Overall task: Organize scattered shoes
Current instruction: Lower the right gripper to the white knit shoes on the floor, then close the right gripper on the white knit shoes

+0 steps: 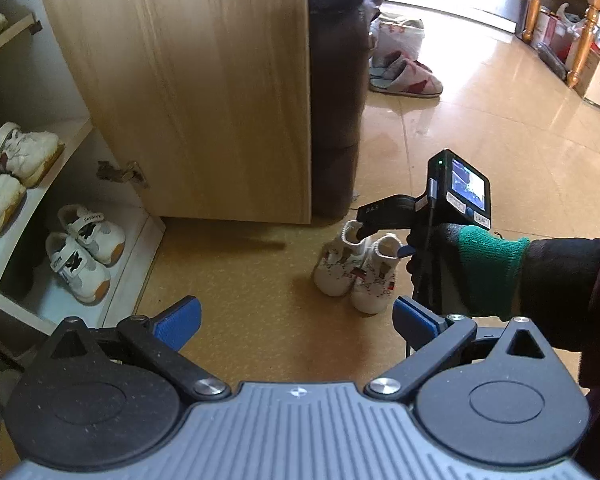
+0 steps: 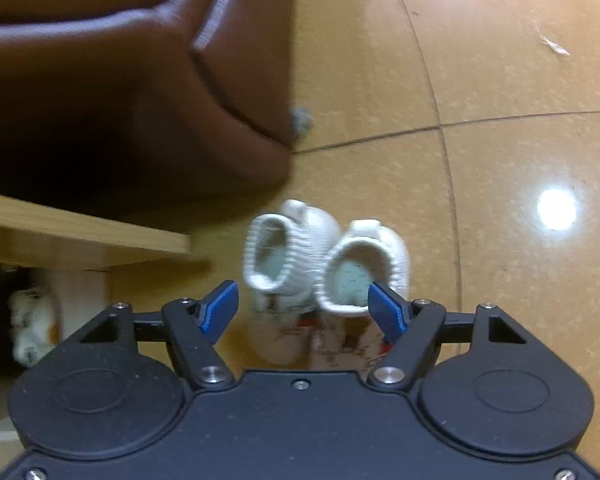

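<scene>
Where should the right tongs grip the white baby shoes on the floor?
Grip the white baby shoes from above, across both knit collars, pinching their outer sides. They stand upright, touching side by side with openings facing up, and the open right tongs already straddle them.

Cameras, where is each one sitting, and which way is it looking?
Left wrist: sits on the left gripper, facing across the floor at the shoe cabinet; shows its open fingers and the gloved right hand holding the right gripper.
Right wrist: sits on the right gripper, facing down at the white baby shoes; shows only its open fingers.
Shared: the same white baby shoes and cabinet door.
</scene>
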`<state>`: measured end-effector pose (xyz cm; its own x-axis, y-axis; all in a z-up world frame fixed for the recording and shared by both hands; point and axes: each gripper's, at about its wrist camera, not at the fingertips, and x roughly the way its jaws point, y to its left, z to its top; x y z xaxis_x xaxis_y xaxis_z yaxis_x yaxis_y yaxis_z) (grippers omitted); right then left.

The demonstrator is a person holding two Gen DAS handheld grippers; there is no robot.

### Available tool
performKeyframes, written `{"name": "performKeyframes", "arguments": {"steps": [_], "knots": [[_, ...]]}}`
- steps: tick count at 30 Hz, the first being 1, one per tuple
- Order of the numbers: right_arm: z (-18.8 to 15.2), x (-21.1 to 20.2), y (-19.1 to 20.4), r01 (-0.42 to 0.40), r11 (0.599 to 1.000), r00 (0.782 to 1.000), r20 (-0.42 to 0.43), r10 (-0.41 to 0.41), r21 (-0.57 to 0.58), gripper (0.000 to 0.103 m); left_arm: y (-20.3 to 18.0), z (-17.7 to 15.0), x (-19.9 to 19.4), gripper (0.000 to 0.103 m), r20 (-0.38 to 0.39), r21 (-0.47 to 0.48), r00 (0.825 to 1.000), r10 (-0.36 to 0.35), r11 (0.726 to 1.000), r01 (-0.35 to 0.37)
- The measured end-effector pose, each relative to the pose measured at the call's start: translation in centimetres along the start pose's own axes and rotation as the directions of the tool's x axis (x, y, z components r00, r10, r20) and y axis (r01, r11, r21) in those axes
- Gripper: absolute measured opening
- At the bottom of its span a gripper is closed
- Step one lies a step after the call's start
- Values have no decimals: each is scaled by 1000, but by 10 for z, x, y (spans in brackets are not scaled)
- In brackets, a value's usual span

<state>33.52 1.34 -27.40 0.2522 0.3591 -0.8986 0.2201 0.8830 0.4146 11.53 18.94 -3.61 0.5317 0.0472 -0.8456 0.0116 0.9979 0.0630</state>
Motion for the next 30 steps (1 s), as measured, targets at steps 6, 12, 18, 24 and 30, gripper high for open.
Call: {"name": "performKeyframes", "arguments": {"steps": [6,12,18,24,30], "knots": [[0,8,9,58,998,998,17,-58,13,65,15,1,5,103,-9,-35,1000,13,999,-14],[-2,15,9,102,993,995,3,-102,52,56,23,2,8,103,-9,-47,1000,1,999,-1],[-7,24,13,158,985,987,-9,-157,65,56,32,5,8,103,-7,-69,1000,-4,998,4],[-13,30,1,148,988,989,10,-149,47,22,41,5,5,103,-3,-85,1000,3,996,-3],[-19,23,8,112,992,993,29,-110,-52,9,41,6,-5,103,24,-87,1000,6,996,-4]]}}
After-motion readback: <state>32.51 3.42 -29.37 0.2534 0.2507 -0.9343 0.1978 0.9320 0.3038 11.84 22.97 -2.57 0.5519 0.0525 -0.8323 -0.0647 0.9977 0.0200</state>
